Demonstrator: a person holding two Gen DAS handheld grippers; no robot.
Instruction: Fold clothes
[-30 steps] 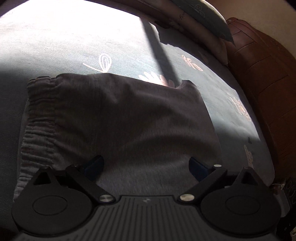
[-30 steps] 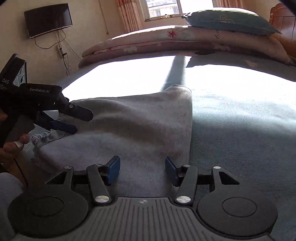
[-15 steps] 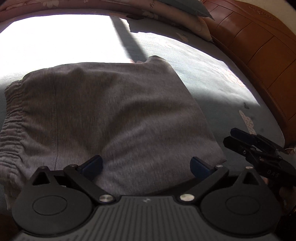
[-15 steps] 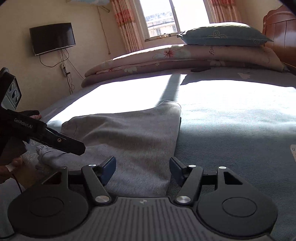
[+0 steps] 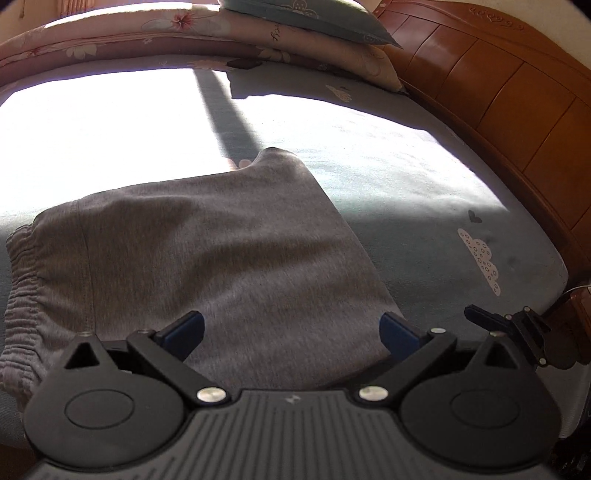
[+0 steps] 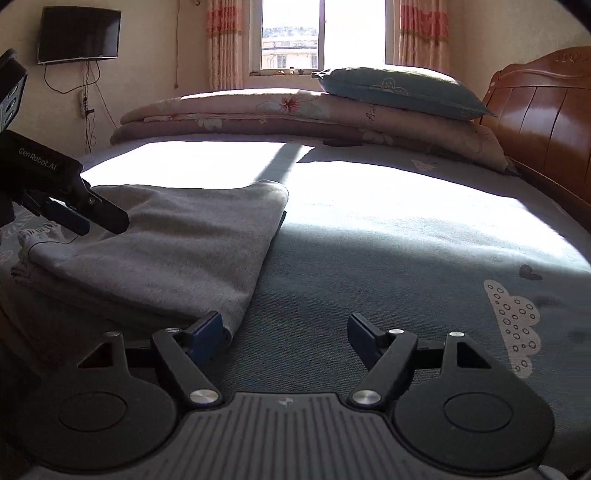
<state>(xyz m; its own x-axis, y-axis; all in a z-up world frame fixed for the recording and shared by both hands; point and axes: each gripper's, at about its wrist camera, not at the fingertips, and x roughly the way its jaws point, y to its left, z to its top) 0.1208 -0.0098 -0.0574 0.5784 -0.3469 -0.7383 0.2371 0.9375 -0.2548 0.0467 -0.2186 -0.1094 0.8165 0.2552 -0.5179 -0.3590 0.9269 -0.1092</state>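
— Two grippers on the list. How is each one standing?

— Left gripper (image 5: 291, 334): jaws standing wide apart, nothing between the pads, hovering over the near edge of the folded grey garment (image 5: 207, 258). Right gripper (image 6: 286, 334): jaws apart and just now spreading wider, nothing clamped; its left finger (image 6: 205, 334) is sitting right at the garment's near corner, and its right finger (image 6: 365, 336) is hanging over bare bed cover (image 6: 388, 240).

— Where is the garment lying?

— Flat on the blue-grey bed cover, folded into a rough rectangle. In the left wrist view its gathered elastic waistband (image 5: 20, 280) is showing at the left edge, and one far corner is poking up toward a bright patch of sunlight. In the right wrist view the same piece is lying to the left, with layered edges showing along its near side.

— Is either tool showing in the other's camera?

— Yes. The right wrist view is catching the left gripper at far left, above the waistband end of the garment. The left wrist view is catching the tips of the right gripper at lower right, beside the garment's right edge, clear of the cloth.

— Other items to enter?

— Folded floral quilt (image 6: 295, 118) lying along the far side of the bed, teal pillow (image 6: 399, 90) resting on it, wooden headboard (image 6: 546, 125) at right, wall-mounted television (image 6: 79, 35) at upper left, window (image 6: 291, 35) with patterned curtains.
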